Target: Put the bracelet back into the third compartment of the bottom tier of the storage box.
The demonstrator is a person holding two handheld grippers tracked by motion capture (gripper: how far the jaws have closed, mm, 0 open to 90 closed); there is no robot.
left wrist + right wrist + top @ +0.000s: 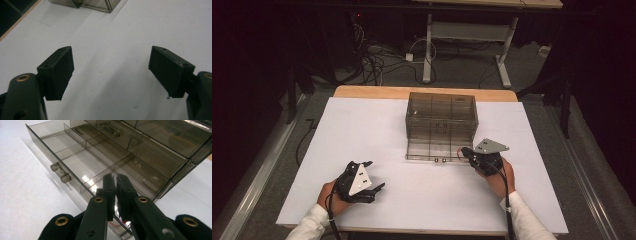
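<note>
Smoked-plastic drawer cabinet (pixel 441 120) sits on white table (pixel 362 130), bottom drawer (pixel 432 149) pulled out toward the person. Right gripper (pixel 466 152) at the drawer's front right corner, jaws nearly closed, thin gap between pads; in right gripper view the tips (pixel 115 185) hang over the drawer's end compartment, right at the front wall. Can't tell if anything is pinched between them; a bit of red shows low by the jaws, too small to identify. Drawer knob (pixel 60 173), two clear pegs, lies left of and beyond the jaws, apart from them. Dividers split the drawer into compartments, those beyond the jaws look bare. Second drawer knob (pixel 109 130) farther up, beyond the tips.

Left gripper (pixel 374 175) well apart from the cabinet, jaws spread wide, holding nothing. Left gripper view: bare white table between the pads (pixel 59 70), cabinet corner (pixel 96 5) far beyond the tips.
</note>
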